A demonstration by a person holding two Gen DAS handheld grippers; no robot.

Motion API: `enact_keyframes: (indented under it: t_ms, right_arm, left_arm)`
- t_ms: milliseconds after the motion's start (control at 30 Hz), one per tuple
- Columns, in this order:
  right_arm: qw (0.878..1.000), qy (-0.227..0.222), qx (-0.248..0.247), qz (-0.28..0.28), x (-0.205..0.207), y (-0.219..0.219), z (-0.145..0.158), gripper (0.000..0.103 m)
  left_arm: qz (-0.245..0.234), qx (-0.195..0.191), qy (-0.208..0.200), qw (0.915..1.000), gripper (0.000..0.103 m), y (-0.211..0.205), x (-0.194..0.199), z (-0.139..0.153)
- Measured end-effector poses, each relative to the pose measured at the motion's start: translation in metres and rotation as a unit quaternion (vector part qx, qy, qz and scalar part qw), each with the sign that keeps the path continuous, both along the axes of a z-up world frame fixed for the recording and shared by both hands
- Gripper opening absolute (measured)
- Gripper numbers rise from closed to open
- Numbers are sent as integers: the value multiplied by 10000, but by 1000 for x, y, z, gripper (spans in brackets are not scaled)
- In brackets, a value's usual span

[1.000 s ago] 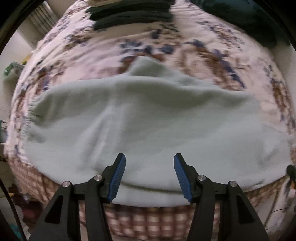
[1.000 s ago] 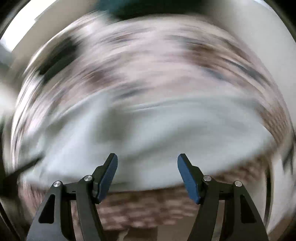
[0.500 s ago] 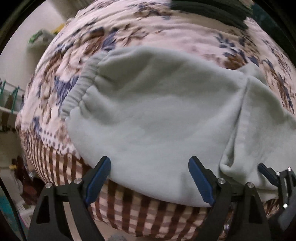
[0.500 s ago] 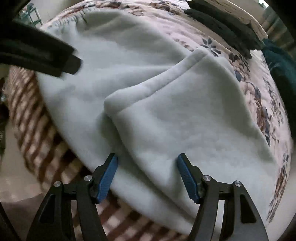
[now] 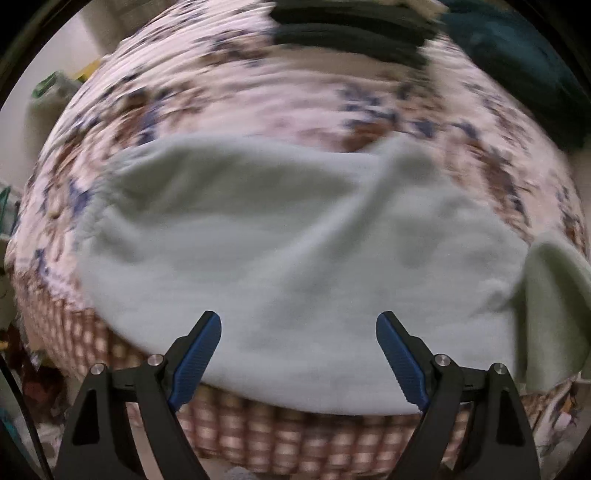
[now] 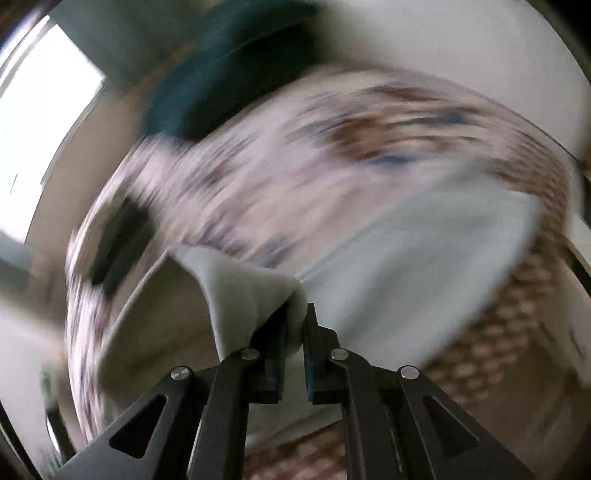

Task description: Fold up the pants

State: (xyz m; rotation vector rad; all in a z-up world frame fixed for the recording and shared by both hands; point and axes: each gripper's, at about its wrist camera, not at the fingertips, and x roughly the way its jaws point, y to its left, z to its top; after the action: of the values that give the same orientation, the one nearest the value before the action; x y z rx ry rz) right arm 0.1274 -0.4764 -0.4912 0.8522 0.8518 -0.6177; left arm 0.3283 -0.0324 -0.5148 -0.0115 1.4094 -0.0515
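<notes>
My left gripper (image 5: 298,350) is spread wide, its two blue pads (image 5: 195,350) apart at the bottom of the left wrist frame with nothing between them. Just past the fingertips the pale mint pants (image 5: 288,251) lie across the middle of that frame on the bed (image 5: 236,85), whose cover is floral pink, brown and blue on top and checked brown along the near side at the lower edge. The near edge of the pants reaches the rim of the bed. A raised fold runs from the centre up toward the upper right of the cloth, and at the right edge of the frame a flap of the same fabric (image 5: 550,306) stands lifted off the bed. At the top of the frame a stack of dark folded clothes (image 5: 347,33) sits on the cover, with something dark teal (image 5: 517,59) in the upper right corner.

My right gripper (image 6: 294,325) is clenched on a bunch of the pants (image 6: 243,295), the cloth pinched between the pads at bottom centre of the right wrist frame and billowing up to the left. The rest of the garment stretches to the right of the frame over the bed's edge. This view is heavily smeared, so the dark patch at left is probably the clothes stack, though I cannot be sure.
</notes>
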Motion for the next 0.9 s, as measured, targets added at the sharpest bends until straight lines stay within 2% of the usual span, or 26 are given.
enact_keyframes:
  t_ms: [67,100,167,233,300,367,400,433,500,533,600,633,667,700,833,900]
  right_arm:
    - [9976,22,134,-682,-37,-49,-12,9]
    - [9928,38,254,-1171,-62,-79,-28,8]
    - [9838,-4,600,-1691,-96,-120,-59,9]
    - [9716,-105,1368,-1929,-123,-155,-102,9]
    - [9483,-288,2330,-2135,-136,-177,-146,12]
    - [9293,-520,2868,-2267,-145,-187,-165,14]
    - [9258,-683,2950,-2265,-147,-191,-166,15]
    - [9266,-771,2933,-2224,-147,-193,-165,21]
    - [9302,-910,2825,-2159,-143,-200,-160,43]
    - [9301,-915,2795,-2199,-143,-202,-159,57]
    - [9322,-935,2749,-2161,-133,-206,-161,59]
    - [9390,-764,2619,-2095,-125,-209,-158,45]
    - [9487,-559,2339,-2055,-119,-212,-149,9]
    - [9558,-449,2155,-1949,-115,-217,-137,10]
    - [9746,-572,1286,-1741,-105,-243,-81,9]
    - [9803,-258,1364,-1402,-83,-259,-90,9]
  left_arm:
    - [-249,-79,-9,9997,86,-36,-5,-1]
    - [-406,-116,14,9991,86,-58,-8,-3]
    - [-623,-199,72,9978,86,-96,-14,-8]
    - [-788,-223,186,9965,86,-125,-19,-16]
    - [-883,-252,270,9954,86,-145,-21,-21]
    - [-1006,-259,316,9941,86,-167,-23,-23]
    - [-1057,-245,315,9936,86,-175,-24,-24]
    - [-1099,-243,311,9932,86,-183,-26,-24]
    - [-1193,-224,333,9921,86,-196,-30,-25]
    - [-1224,-206,340,9917,86,-202,-30,-26]
    - [-1302,-146,330,9908,86,-210,-33,-28]
    - [-1325,-125,329,9906,86,-213,-34,-29]
    - [-1353,-95,333,9902,86,-216,-34,-30]
    - [-1378,-72,325,9899,86,-218,-35,-29]
    - [-1395,-54,321,9897,86,-218,-39,-26]
    - [-1354,-47,337,9902,86,-215,-39,-28]
